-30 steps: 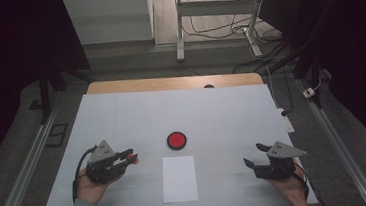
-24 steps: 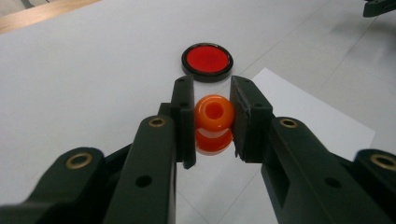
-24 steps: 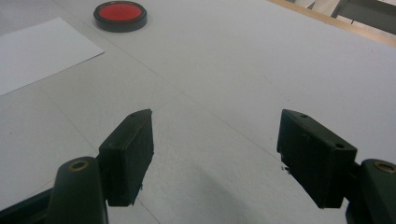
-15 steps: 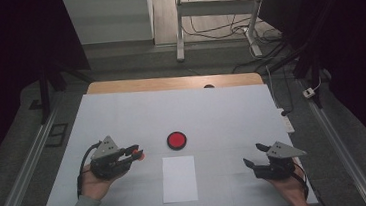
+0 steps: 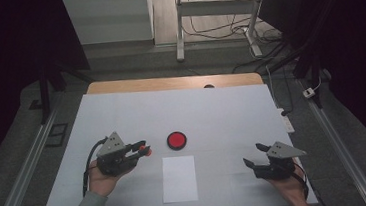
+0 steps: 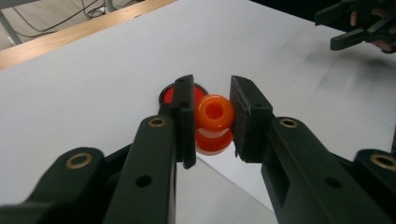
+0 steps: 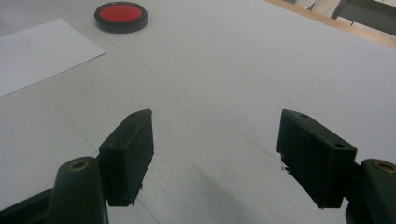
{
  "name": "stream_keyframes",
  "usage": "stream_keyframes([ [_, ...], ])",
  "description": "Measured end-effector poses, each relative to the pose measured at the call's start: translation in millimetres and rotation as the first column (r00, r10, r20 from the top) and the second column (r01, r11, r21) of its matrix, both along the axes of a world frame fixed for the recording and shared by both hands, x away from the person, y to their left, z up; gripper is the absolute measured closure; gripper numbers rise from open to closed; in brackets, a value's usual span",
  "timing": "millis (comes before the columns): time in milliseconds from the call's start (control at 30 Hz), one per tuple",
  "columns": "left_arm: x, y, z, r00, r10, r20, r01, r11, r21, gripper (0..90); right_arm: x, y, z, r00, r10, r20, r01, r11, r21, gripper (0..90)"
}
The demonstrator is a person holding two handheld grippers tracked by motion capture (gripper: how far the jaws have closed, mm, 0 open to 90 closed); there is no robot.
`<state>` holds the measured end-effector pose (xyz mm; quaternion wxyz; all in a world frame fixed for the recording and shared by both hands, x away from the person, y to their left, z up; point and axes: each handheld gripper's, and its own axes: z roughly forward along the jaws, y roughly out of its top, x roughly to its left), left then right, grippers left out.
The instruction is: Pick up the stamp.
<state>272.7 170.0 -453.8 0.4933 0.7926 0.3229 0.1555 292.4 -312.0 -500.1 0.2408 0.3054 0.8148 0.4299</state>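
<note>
My left gripper point(image 5: 144, 150) hovers over the white table cover point(image 5: 221, 109), shut on a small orange knob-shaped piece point(image 6: 214, 117) with a hole in its top. The orange piece point(image 5: 148, 150) sits just left of a round red pad in a black rim point(image 5: 176, 140); in the left gripper view the red pad point(image 6: 167, 95) lies right behind the jaws. A white sheet of paper point(image 5: 179, 178) lies in front of the pad. My right gripper point(image 5: 254, 154) rests at the front right, open with nothing between its fingers point(image 7: 215, 149).
A wooden table edge point(image 5: 169, 83) runs along the far side of the cover. Metal rails flank the table on both sides. The right gripper point(image 6: 359, 23) appears far off in the left gripper view. The red pad point(image 7: 121, 15) and paper point(image 7: 42, 46) lie beyond the right gripper.
The left gripper has moved right and slightly up with the orange piece, closer to the red pad. The right gripper has stayed still.
</note>
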Motion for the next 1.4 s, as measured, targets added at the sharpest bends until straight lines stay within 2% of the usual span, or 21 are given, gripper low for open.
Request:
stream_keyframes([
  [333, 4.8, -19.0, 1.8, 0.9991, -0.042, 0.005, 0.042, 0.9991, -0.001, 71.8, -0.1, 0.0, 0.0, 1.0000, 0.001, 0.000, -0.001, 1.0000, 0.001, 26.7],
  [433, 6.1, -24.2, 1.9, 0.9986, -0.052, 0.005, 0.052, 0.9986, -0.001, 71.8, 0.2, -0.2, 0.0, 1.0000, 0.003, -0.003, -0.003, 0.9998, 0.017, 26.7],
  [1000, 16.2, -57.4, -1.8, 0.9924, -0.123, -0.014, 0.123, 0.9924, 0.012, 71.8, -0.3, -0.2, 0.7, 1.0000, -0.002, -0.002, 0.002, 0.9998, 0.019, 26.7],
  [1200, 17.1, -64.6, -3.4, 0.9903, -0.138, -0.020, 0.138, 0.9903, 0.015, 71.7, -0.6, 0.9, 0.5, 1.0000, 0.002, -0.004, -0.002, 0.9999, 0.011, 26.6],
  [1400, 18.2, -63.1, -3.5, 0.9904, -0.137, -0.022, 0.137, 0.9904, 0.015, 71.8, 0.1, -0.3, 0.0, 1.0000, 0.002, -0.001, -0.002, 0.9999, 0.014, 26.6],
])
